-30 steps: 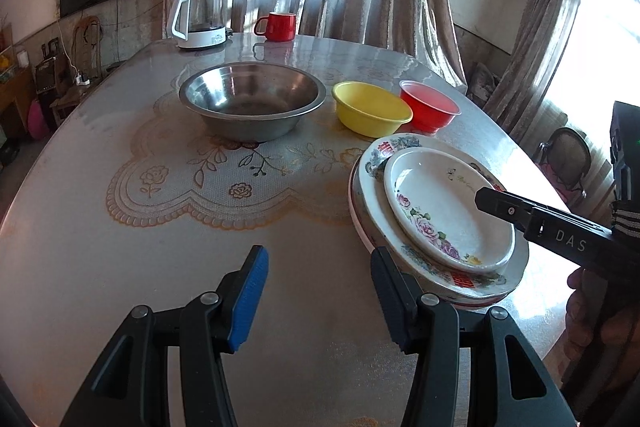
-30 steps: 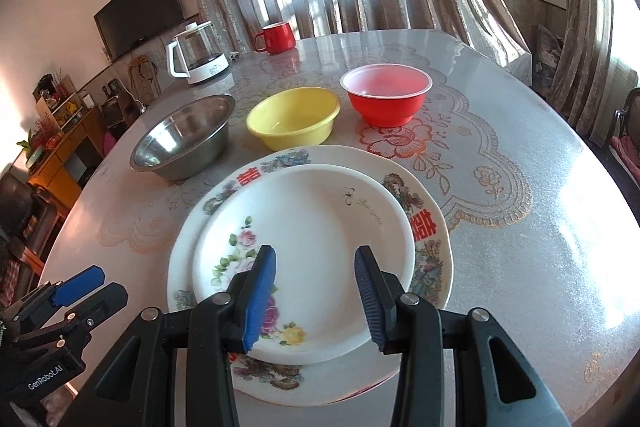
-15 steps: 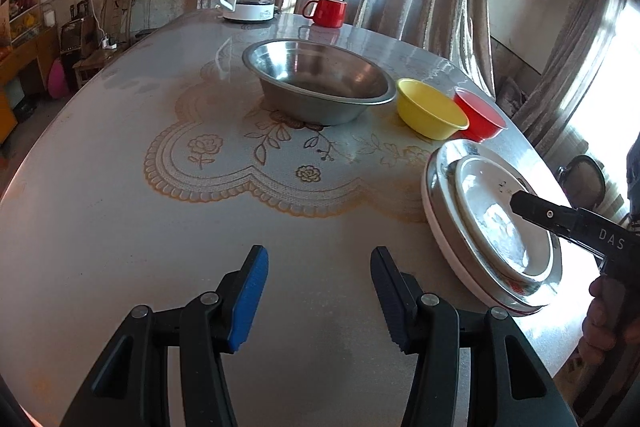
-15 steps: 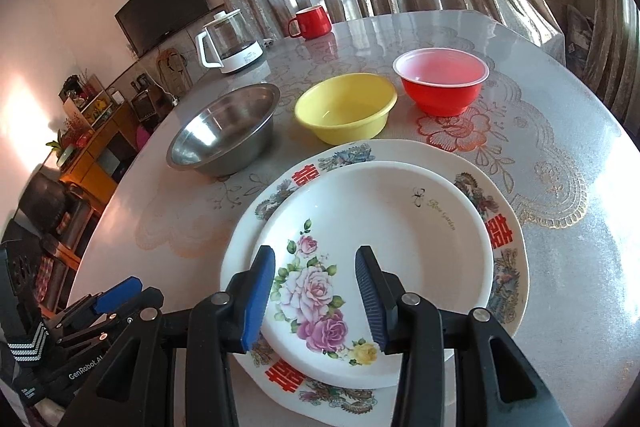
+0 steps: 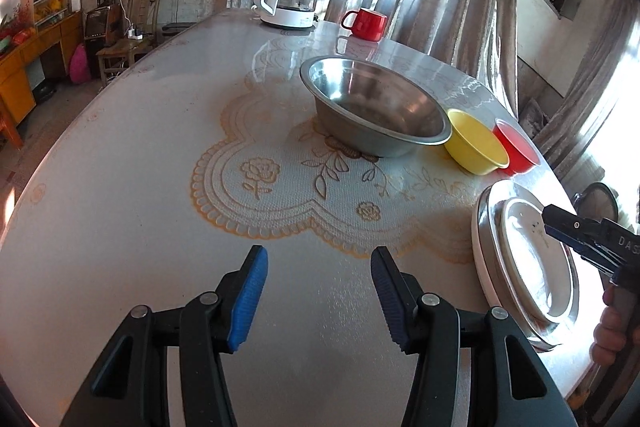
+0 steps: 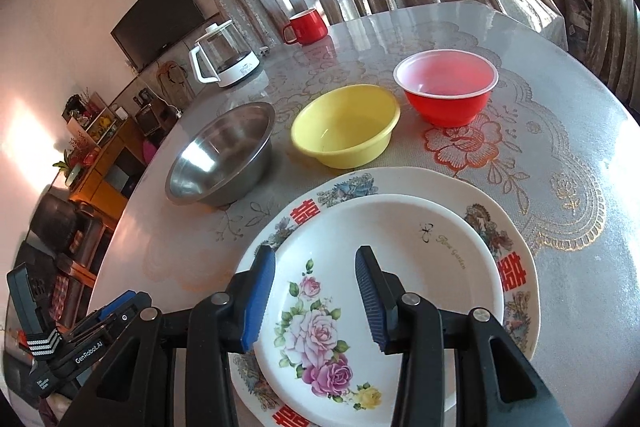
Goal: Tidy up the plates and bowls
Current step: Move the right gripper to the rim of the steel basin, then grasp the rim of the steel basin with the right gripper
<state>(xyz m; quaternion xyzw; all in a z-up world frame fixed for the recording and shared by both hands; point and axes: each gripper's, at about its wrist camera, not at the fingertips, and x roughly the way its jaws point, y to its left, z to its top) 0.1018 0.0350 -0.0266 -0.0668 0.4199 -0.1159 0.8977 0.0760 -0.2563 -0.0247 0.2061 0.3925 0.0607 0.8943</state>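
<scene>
On the desk [image 6: 568,267], plates are sitting stacked: a rose-printed plate [image 6: 384,291] on a larger patterned plate [image 6: 516,267]. The steel bowl [image 6: 220,155], yellow bowl [image 6: 346,125] and red bowl [image 6: 448,93] are standing separate, apparently awaiting nesting. The right hand-held gripper [image 6: 316,299] is hovering partly open above the plates, gripping nothing; the left hand-held gripper [image 5: 318,295] likewise, over bare desk.

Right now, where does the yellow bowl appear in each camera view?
Left wrist view: yellow bowl, right of centre, between the steel bowl and the red bowl.
Right wrist view: yellow bowl, upper centre, above the plates.
Shared landmark: red mug.
</scene>
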